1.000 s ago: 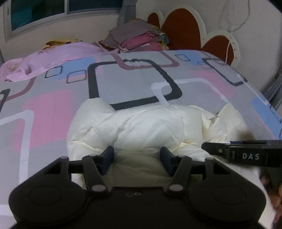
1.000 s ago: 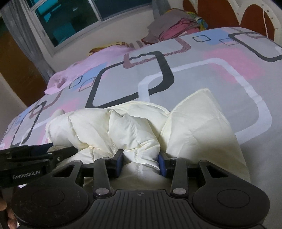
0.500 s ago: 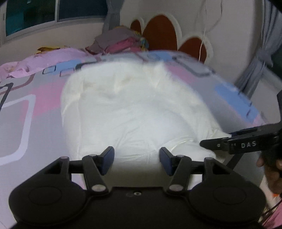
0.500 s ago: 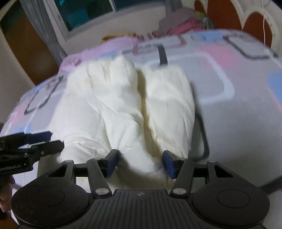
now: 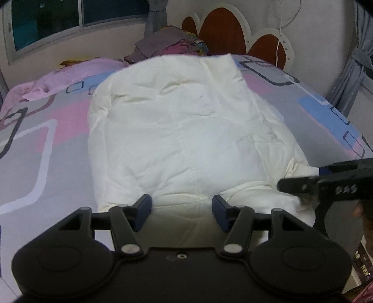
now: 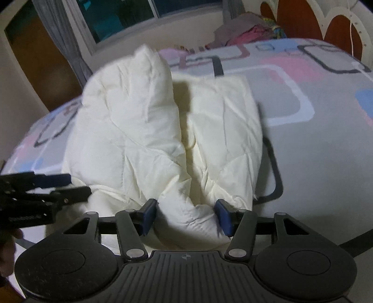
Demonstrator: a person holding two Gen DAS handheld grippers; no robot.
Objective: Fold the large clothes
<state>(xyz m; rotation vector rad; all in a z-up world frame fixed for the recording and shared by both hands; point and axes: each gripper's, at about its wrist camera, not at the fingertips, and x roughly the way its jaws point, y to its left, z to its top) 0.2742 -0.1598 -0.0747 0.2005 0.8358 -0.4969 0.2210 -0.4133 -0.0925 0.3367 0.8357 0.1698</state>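
A large cream padded garment (image 5: 186, 130) hangs lifted in front of both cameras above the bed; it also shows in the right wrist view (image 6: 163, 130) as two puffy lobes. My left gripper (image 5: 181, 213) is shut on a thick bunch of its near edge. My right gripper (image 6: 185, 215) is shut on another thick bunch of the same edge. The right gripper also shows at the right of the left wrist view (image 5: 326, 181), and the left gripper at the left of the right wrist view (image 6: 46, 188).
The bed (image 5: 46, 144) has a grey sheet with pink, blue and dark rectangles. A pink cloth (image 5: 70, 74) and a pile of folded clothes (image 5: 167, 44) lie at the far end by the headboard (image 5: 223, 32). A window (image 6: 121, 16) and curtain stand behind.
Both grippers have lifted and pulled the garment from a crumpled heap on the bed; it now hangs stretched out and covers much of the view.
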